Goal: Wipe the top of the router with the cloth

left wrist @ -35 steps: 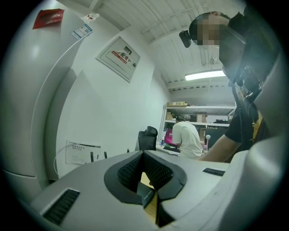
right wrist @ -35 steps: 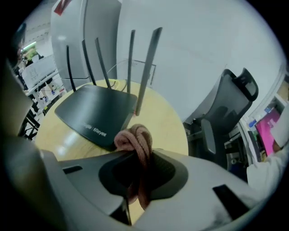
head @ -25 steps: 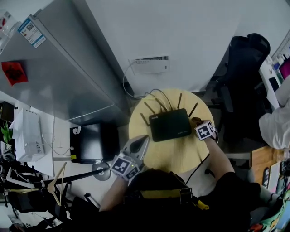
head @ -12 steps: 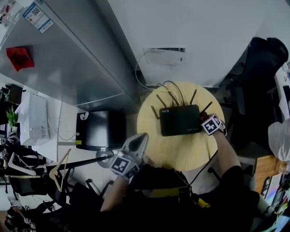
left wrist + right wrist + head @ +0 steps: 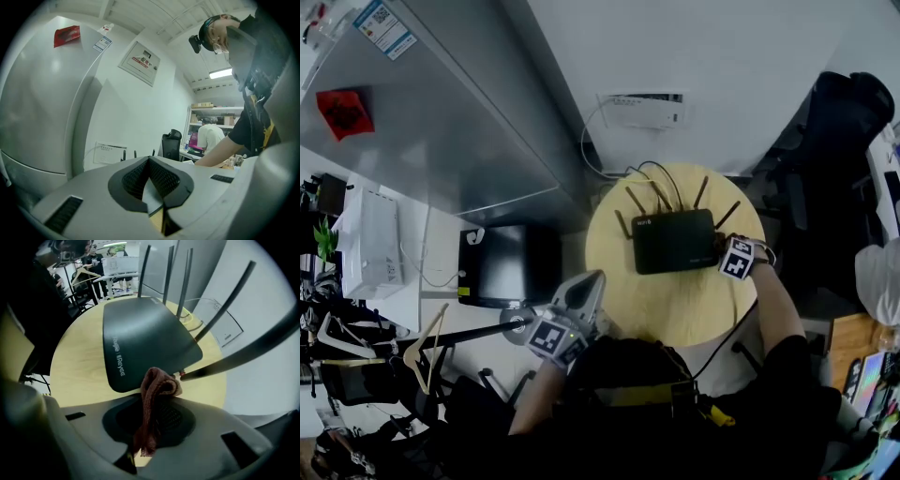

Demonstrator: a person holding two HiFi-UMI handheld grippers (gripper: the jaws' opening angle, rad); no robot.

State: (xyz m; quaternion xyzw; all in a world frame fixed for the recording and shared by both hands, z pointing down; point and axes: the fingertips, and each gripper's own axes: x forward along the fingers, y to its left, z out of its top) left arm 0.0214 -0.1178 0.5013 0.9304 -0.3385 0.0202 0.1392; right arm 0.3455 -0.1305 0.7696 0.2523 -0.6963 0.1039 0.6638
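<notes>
Reddish cloth (image 5: 157, 394) sits pinched in the right gripper (image 5: 154, 427) at the edge of the black router (image 5: 140, 338) on the worktop (image 5: 79, 362). Best to sweep it flat across the top, clear of the antennas (image 5: 180, 282). The left gripper (image 5: 154, 197) is closed and empty.

Router (image 5: 675, 241) on table (image 5: 666, 309), far half (antennas (image 5: 700, 192) rearward); right gripper (image 5: 722, 253), cloth (image 5: 157, 394) between jaws, at router's right edge; left gripper (image 5: 589, 284) beyond table's near-left rim.

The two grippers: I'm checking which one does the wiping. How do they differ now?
The right gripper is shut on a reddish cloth; the left gripper is shut on nothing. The right gripper sits at the right end of the router; the left gripper at the near-left edge of the table, apart from it. Both carry marker cubes.
</notes>
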